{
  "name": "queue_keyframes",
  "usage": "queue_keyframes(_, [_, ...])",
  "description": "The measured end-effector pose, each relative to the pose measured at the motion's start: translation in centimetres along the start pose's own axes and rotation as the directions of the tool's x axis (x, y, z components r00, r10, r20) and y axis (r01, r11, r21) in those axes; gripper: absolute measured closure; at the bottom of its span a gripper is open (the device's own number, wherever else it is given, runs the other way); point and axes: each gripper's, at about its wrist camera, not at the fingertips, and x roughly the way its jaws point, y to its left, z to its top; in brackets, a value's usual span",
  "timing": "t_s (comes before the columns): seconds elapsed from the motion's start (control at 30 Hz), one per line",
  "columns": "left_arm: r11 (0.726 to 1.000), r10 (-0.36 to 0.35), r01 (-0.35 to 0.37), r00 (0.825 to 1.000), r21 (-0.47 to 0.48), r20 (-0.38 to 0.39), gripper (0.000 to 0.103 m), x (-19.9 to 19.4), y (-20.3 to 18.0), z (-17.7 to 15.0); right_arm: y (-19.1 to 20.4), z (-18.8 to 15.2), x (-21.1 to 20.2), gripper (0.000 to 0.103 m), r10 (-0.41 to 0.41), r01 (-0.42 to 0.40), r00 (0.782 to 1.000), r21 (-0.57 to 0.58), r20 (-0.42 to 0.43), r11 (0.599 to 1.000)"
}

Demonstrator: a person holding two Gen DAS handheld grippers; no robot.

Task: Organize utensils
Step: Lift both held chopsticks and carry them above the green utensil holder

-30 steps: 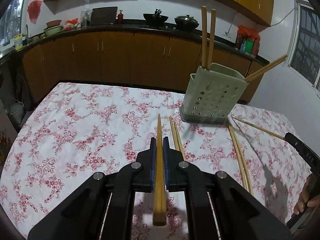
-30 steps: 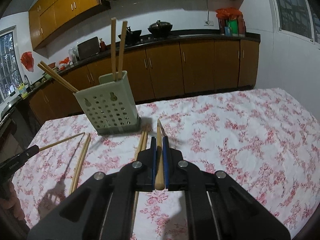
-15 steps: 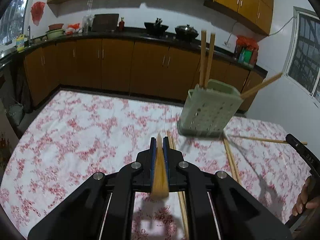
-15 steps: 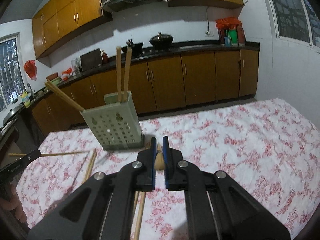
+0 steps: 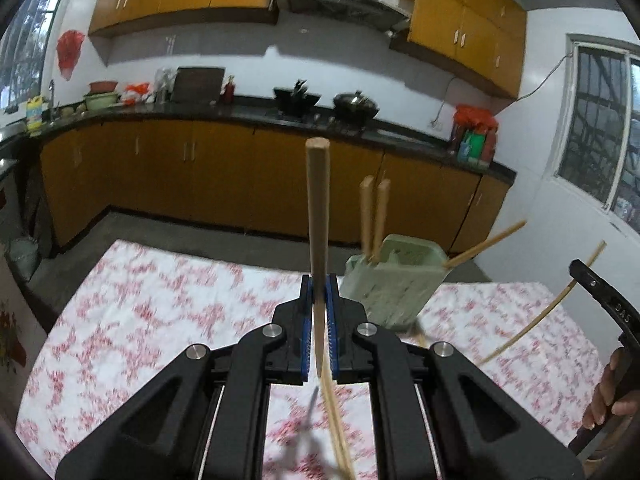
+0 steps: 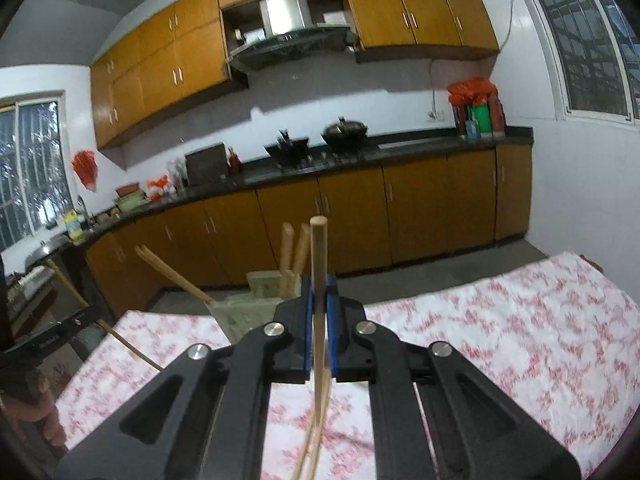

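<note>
My left gripper (image 5: 319,292) is shut on a wooden chopstick (image 5: 317,208) that stands almost upright between its blue pads. My right gripper (image 6: 319,296) is shut on another wooden chopstick (image 6: 319,264), also upright. A pale green perforated utensil holder (image 5: 394,280) stands on the floral tablecloth just right of the left gripper, with two chopsticks upright in it and one leaning out to the right. In the right wrist view the holder (image 6: 244,308) sits just behind and left of the fingers, partly hidden. Loose chopsticks (image 5: 338,436) lie on the cloth below.
The table (image 6: 500,340) carries a white cloth with red flowers. A kitchen counter with woks (image 5: 356,106) and brown cabinets runs behind. The other gripper's black body and a hand (image 5: 612,392) show at the right edge, with its chopstick slanting upward.
Both grippers have risen from the table and tilted up. Each chopstick, lying nearly flat along the fingers before, now stands upright in its grip. The holder appears lower and nearer.
</note>
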Motion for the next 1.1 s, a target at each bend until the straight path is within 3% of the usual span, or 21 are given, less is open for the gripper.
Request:
queue_keyframes(0.17, [0.998,-0.061,0.061,0.995,0.004,0.078,0.096,-1.4,-1.5,2.8,1.3,3.1,-1.4,0.095,0.062,-0.063,0.994,0.008,0.090,0.998])
queue_keyframes(0.37, [0.994,-0.105,0.108,0.977,-0.007,0.184,0.096,-1.8,-3.1,6.1,3.3,7.0,-1.8,0.095,0.092,-0.092,0.967,-0.009,0.237,0.996])
queue_keyframes(0.57, [0.995,-0.099,0.091,0.958,0.043,0.268,0.096,-0.2,-5.3,8.1,4.5,9.3,0.6,0.095,0.073,-0.075,0.945,-0.005,0.319,0.997])
queue_keyframes(0.8, [0.996,-0.077,0.062,0.970,0.069,0.230,0.096,4.5,-6.3,6.3,4.2,7.6,6.7,0.095,0.039,-0.038,0.969,-0.011,0.243,0.999])
queue_keyframes(1.1, [0.996,-0.074,0.065,0.982,0.057,0.173,0.096,6.3,-6.1,4.7,3.5,6.0,9.7,0.095,0.029,-0.031,0.985,0.008,0.172,0.999])
